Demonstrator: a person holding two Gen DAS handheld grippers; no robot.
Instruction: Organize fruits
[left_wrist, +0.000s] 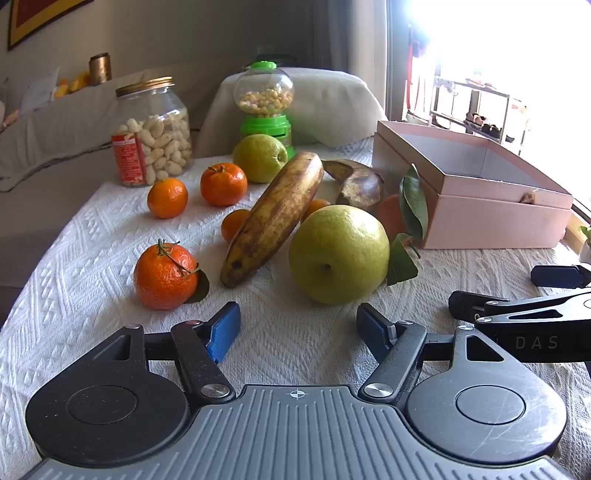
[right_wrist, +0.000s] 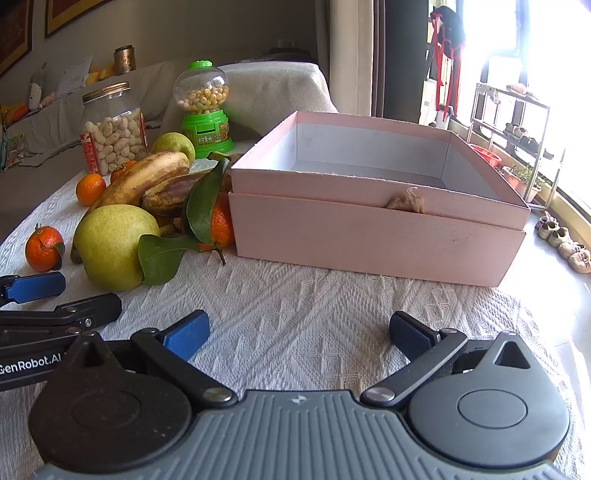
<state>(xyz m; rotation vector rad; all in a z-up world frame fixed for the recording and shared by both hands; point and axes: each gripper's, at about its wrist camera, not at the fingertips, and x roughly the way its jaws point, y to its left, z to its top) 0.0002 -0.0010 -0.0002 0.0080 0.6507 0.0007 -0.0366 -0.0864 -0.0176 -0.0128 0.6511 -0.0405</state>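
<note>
Left gripper (left_wrist: 297, 325): released, jaws wide apart, holding nothing, low over the white bench cloth (left_wrist: 92, 236).
Mandarin (left_wrist: 165, 276): ahead and left of the left gripper, on the cloth.
Banana (left_wrist: 273, 218): brown-spotted, propped at a slant between the mandarin and the pear.
Pear (left_wrist: 339, 254): just beyond the left gripper's right finger, not touched.
Right gripper (right_wrist: 298, 334): released, empty, spread wide.
Pink box (right_wrist: 376, 229): straight ahead of the right gripper, open-topped, apart from it.
</note>
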